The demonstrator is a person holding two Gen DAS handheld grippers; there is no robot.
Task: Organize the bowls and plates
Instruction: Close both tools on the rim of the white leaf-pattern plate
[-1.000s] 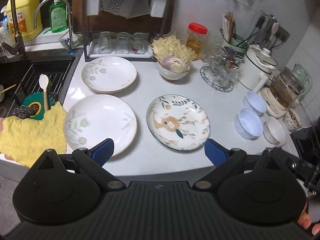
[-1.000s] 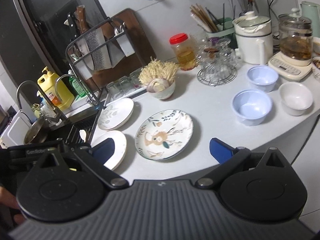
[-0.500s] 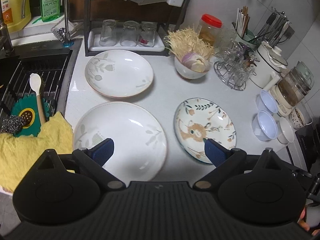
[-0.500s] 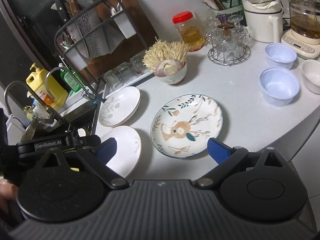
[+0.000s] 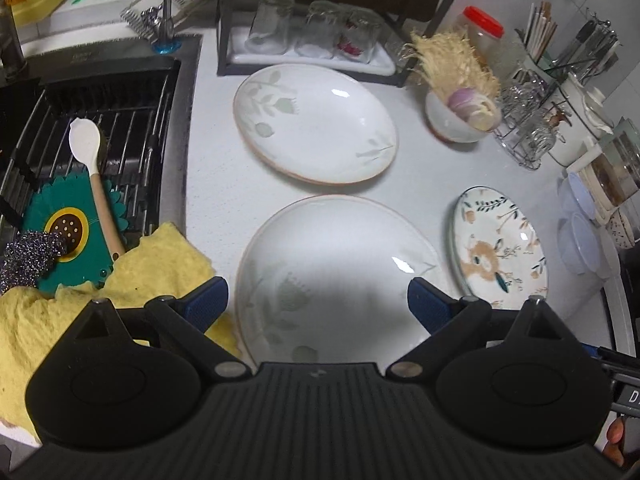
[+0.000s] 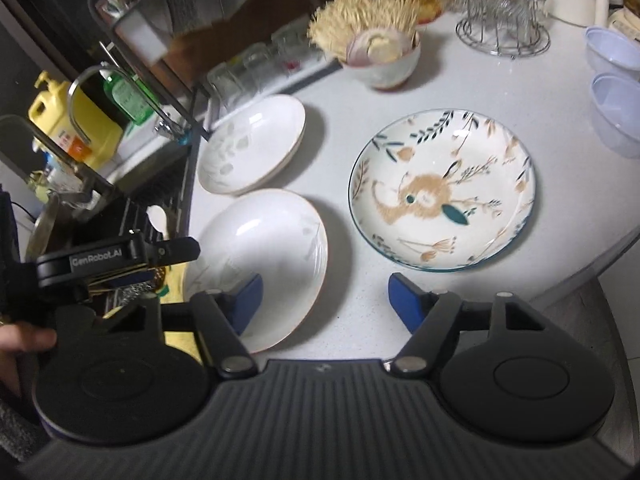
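On the counter beside the sink: three plates lie flat and apart, none stacked yet.
Landmark: near white plate (image 5: 336, 276), the one closest to the counter's front edge.
Behind it: far white plate (image 5: 316, 122), same leaf pattern, just in front of the glass rack (image 5: 312, 32).
To its right: deer plate (image 6: 442, 196), near but not touching.
Further right of it: pale blue bowls (image 6: 614, 84), two seen clearly, well apart from the plates.
To its left: yellow cloth (image 5: 132, 280) at the sink edge, its corner just beside the plate rim; sink grid (image 5: 120, 128) with a white spoon beyond.
Left gripper (image 5: 318, 306): fingers spread wide and empty, poised over the near white plate's front half, one pad at each side (likely lining up to take this plate by its rim).
Right gripper (image 6: 326, 300): fingers apart, nothing between them; left pad over the near white plate's right edge, right pad over bare counter below the deer plate.
Judgement: matching white plates probably go together first, since they nest; the task looks barely begun.
Writing: "GenRobot.AI" on the left gripper's body, read in the right wrist view.
Other labels: yellow jug (image 6: 76, 124) has an orange label, characters too blurred to read.
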